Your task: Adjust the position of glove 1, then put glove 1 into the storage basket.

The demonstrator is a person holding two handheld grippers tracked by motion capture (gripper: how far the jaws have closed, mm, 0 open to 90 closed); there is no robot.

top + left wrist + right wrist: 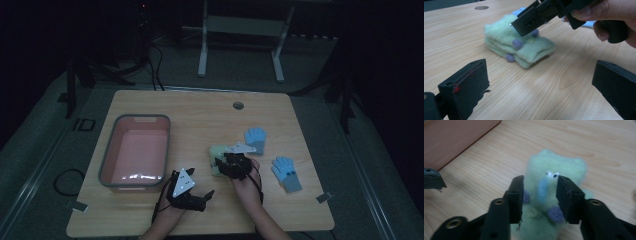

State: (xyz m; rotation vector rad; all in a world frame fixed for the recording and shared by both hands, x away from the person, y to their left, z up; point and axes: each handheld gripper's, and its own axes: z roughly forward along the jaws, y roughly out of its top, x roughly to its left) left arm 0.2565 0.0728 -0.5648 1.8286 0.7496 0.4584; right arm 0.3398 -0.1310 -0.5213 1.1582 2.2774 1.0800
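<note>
A folded pale green glove [215, 159] with purple dots lies flat near the middle of the wooden table [200, 115]. My right gripper [222, 164] hangs just over it, jaws apart on either side of the green glove [556, 166], pads not pressing on it. In the right gripper view my right gripper [539, 185] is open. In the left gripper view the green glove [524, 47] rests under the right gripper [524, 24]. My left gripper [207, 196] waits near the front edge, and my left gripper [541, 68] stands wide open with nothing between its jaws.
A pink basin [106, 150] with a grey rim stands at the left of the table, and the basin [454, 137] has a corner in the right gripper view. Two blue gloves [255, 139] [286, 172] lie to the right. A cable hole [238, 105] sits at the back.
</note>
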